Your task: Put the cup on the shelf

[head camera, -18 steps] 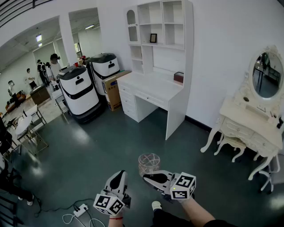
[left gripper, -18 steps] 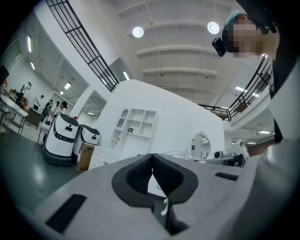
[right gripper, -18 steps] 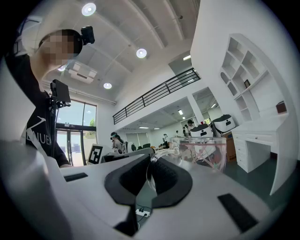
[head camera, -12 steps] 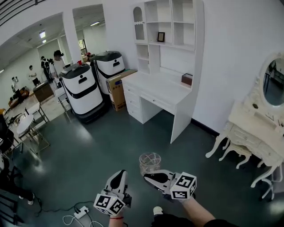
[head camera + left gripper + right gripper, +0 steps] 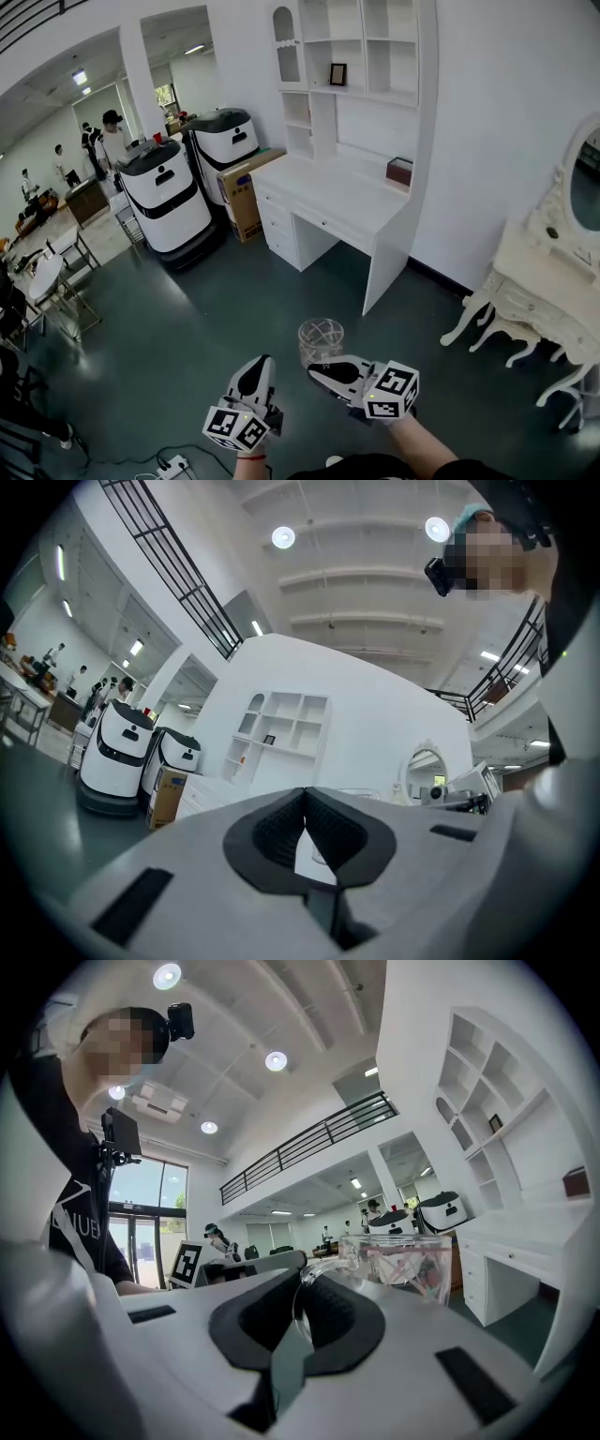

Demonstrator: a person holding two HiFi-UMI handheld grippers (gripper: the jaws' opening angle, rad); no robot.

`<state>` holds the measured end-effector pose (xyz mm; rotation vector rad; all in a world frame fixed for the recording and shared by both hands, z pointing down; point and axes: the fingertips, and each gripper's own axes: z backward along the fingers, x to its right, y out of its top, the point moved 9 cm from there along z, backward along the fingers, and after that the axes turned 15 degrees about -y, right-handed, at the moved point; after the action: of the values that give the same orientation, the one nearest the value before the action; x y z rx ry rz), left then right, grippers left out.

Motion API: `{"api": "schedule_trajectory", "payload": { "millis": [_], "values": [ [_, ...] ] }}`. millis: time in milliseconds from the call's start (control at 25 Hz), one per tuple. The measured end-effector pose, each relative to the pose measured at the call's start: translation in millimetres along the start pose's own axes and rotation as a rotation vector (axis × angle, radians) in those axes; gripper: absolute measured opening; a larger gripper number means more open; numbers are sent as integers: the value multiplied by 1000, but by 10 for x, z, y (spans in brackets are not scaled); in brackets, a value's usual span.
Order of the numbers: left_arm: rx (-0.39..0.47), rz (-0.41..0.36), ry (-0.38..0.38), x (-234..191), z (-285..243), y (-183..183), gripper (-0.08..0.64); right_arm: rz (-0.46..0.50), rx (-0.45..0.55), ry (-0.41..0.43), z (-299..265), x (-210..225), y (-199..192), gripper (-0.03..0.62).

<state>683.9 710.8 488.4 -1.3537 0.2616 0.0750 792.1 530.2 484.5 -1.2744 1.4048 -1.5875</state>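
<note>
A clear glass cup (image 5: pixel 321 339) with a handle hangs over the dark floor in the head view. My right gripper (image 5: pixel 314 367) is shut on its handle. In the right gripper view the cup (image 5: pixel 403 1260) stands upright just past the jaws of the right gripper (image 5: pixel 300 1302), which pinch the thin glass handle. My left gripper (image 5: pixel 260 364) is beside it on the left, shut with nothing held. Its closed jaws show in the left gripper (image 5: pixel 305 817) view. The white shelf unit (image 5: pixel 366 47) rises above a white desk (image 5: pixel 337 192) against the far wall, some way ahead.
Two white wheeled robots (image 5: pixel 164 192) and a cardboard box (image 5: pixel 244 183) stand left of the desk. A white dressing table (image 5: pixel 553 272) with a mirror is at the right. Chairs (image 5: pixel 56 281) are at the left, a power strip (image 5: pixel 173 464) lies on the floor, and people stand far back left.
The head view has shifted, so desk and shelf unit look a little closer and the dressing table has slid right. Both grippers keep their pose; the cup stays in the right one.
</note>
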Motion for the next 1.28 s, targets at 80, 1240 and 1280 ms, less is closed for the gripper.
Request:
{"api": "schedule_trajectory", "payload": {
  "millis": [80, 1240, 1280],
  "values": [
    [1, 8, -2, -113, -127, -29, 8, -12, 3, -14, -64, 158, 17, 11],
    [-65, 48, -240, -2685, -2836, 162, 8, -42, 82, -207, -1842, 2702, 860, 11],
    [-64, 45, -243, -2807, -2909, 174, 8, -38, 85, -208, -1942, 2794, 880, 11]
  ]
}}
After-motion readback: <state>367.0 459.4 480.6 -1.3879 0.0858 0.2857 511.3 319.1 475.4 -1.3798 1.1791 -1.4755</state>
